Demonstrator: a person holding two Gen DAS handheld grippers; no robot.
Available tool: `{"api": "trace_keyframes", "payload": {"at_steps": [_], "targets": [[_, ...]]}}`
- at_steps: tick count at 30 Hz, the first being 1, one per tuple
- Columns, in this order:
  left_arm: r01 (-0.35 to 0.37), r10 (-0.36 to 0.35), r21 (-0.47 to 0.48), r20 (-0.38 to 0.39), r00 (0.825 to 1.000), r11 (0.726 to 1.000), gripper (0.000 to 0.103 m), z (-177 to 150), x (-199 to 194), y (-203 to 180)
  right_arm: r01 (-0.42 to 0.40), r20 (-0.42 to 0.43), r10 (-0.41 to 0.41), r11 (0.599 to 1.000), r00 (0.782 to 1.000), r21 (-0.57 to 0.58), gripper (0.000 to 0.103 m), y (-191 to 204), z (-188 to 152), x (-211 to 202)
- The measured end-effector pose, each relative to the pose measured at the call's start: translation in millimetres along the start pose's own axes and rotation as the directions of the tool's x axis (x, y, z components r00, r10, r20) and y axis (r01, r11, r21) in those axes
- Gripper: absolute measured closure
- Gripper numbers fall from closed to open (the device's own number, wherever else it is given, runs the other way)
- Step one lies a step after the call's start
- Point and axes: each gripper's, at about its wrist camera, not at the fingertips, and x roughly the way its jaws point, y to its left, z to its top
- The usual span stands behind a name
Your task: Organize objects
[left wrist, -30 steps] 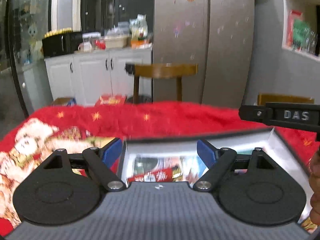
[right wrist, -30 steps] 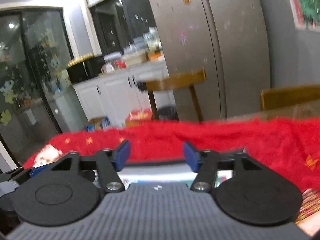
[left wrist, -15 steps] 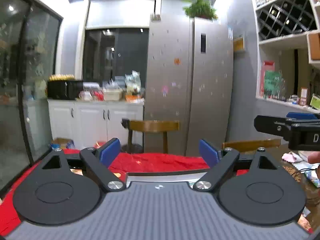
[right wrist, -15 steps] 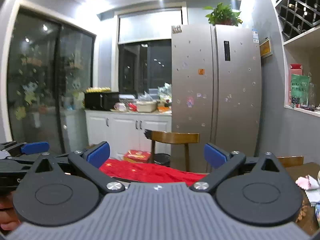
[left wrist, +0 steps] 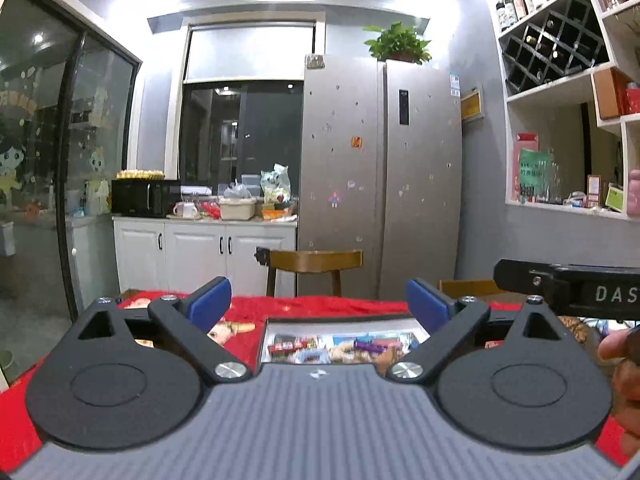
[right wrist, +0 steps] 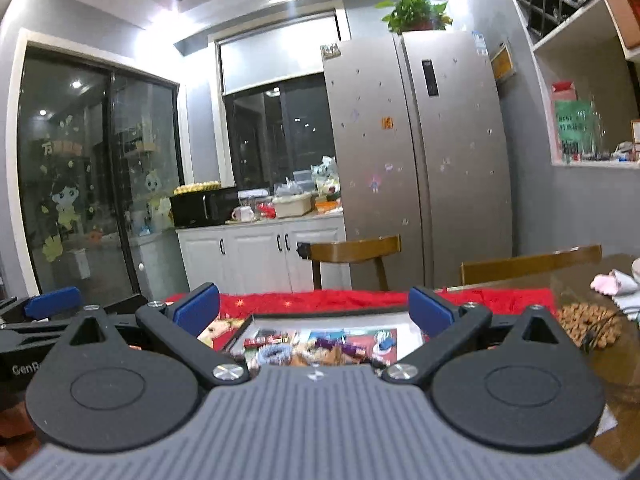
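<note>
A shallow white-walled box (left wrist: 340, 319) holding several small wrapped snacks and oddments (left wrist: 332, 344) lies on a red printed cloth (left wrist: 248, 306) just ahead of both grippers. My left gripper (left wrist: 318, 300) points nearly level over the box's near edge; its jaws are opening and nothing is between them. In the right wrist view the same box (right wrist: 408, 338) sits ahead of my right gripper (right wrist: 314, 304), which stands wide open and empty. Each gripper shows at the edge of the other's view: the right one's black body (left wrist: 580, 294), the left one's blue pad (right wrist: 52, 306).
The cloth ends at the right on bare wooden table (right wrist: 612, 364), where a heap of nuts (right wrist: 588, 320) and a pink rag (right wrist: 612, 282) lie. Two wooden chairs (right wrist: 354, 246) (right wrist: 532, 264) stand behind the table, with a fridge (right wrist: 420, 152) and white cabinets (right wrist: 260, 252) beyond.
Both grippers have drawn back and risen from close over the box, so it now looks smaller and farther. Both pairs of jaws stand wider than a second ago.
</note>
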Motion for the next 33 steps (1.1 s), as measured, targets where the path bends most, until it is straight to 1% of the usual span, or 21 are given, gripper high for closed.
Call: {"api": "trace_keyframes", "payload": {"at_steps": [4, 6, 7, 8, 9, 10, 11, 12, 13, 15, 18, 22, 25, 29, 33], "targets": [[0.017, -0.017, -0.033, -0.008, 1.0, 0.999, 0.006, -43, 15, 7, 0.019, -0.003, -0.019, 1.0, 1.0, -0.001, 0.0, -3, -30, 12], [0.001, -0.001, -0.049, -0.001, 1.0, 0.999, 0.006, -68, 24, 11, 0.058, -0.001, -0.058, 0.998, 0.998, 0.007, 0.0, -5, -50, 19], [-0.025, 0.023, -0.049, -0.033, 0.999, 0.998, 0.006, -78, 30, 14, 0.09, 0.004, -0.09, 0.996, 0.996, 0.026, 0.0, -8, -61, 21], [-0.029, 0.026, -0.04, -0.074, 0.997, 0.999, 0.006, -86, 36, 16, 0.121, 0.019, -0.122, 0.991, 0.992, 0.058, 0.0, -11, -73, 23], [-0.007, 0.004, -0.028, -0.091, 0.996, 1.0, 0.006, -93, 42, 18, 0.153, 0.016, -0.156, 0.984, 0.988, 0.092, 0.0, -15, -82, 26], [-0.006, 0.004, -0.019, -0.104, 0.995, 1.0, 0.006, -100, 46, 19, 0.195, -0.056, -0.19, 0.974, 0.98, 0.119, 0.0, -17, -86, 31], [-0.019, 0.018, -0.007, -0.126, 0.992, 1.0, 0.006, -104, 50, 20, 0.179, -0.117, -0.164, 0.975, 0.98, 0.135, 0.0, -21, -88, 37], [-0.02, 0.022, 0.01, -0.149, 0.989, 1.0, 0.006, -108, 55, 19, 0.139, -0.13, -0.121, 0.979, 0.984, 0.148, 0.0, -26, -93, 39], [-0.019, 0.023, 0.022, -0.165, 0.986, 1.0, 0.006, -113, 58, 19, 0.131, -0.154, -0.107, 0.979, 0.982, 0.156, 0.0, -29, -98, 43], [-0.032, 0.037, 0.026, -0.174, 0.984, 0.999, 0.006, -123, 61, 19, 0.16, -0.207, -0.13, 0.978, 0.97, 0.136, 0.0, -31, -103, 51], [-0.021, 0.034, 0.057, -0.236, 0.971, 0.998, 0.006, -124, 74, 15, 0.196, -0.267, -0.159, 0.973, 0.95, 0.121, 0.0, -35, -112, 61], [-0.042, 0.044, 0.015, -0.261, 0.964, 0.999, 0.006, -123, 82, 22, 0.193, -0.328, -0.154, 0.977, 0.932, 0.088, 0.0, -29, -121, 65], [-0.056, 0.056, 0.008, -0.279, 0.959, 0.998, 0.006, -123, 84, 25, 0.181, -0.327, -0.151, 0.981, 0.933, 0.063, 0.0, -22, -126, 67], [-0.064, 0.063, 0.006, -0.292, 0.954, 0.998, 0.006, -124, 85, 25, 0.191, -0.296, -0.183, 0.982, 0.937, -0.002, 0.0, -9, -127, 62], [-0.071, 0.07, 0.008, -0.321, 0.944, 0.997, 0.006, -123, 90, 25, 0.198, -0.288, -0.196, 0.98, 0.937, -0.025, 0.0, -6, -126, 62]]}}
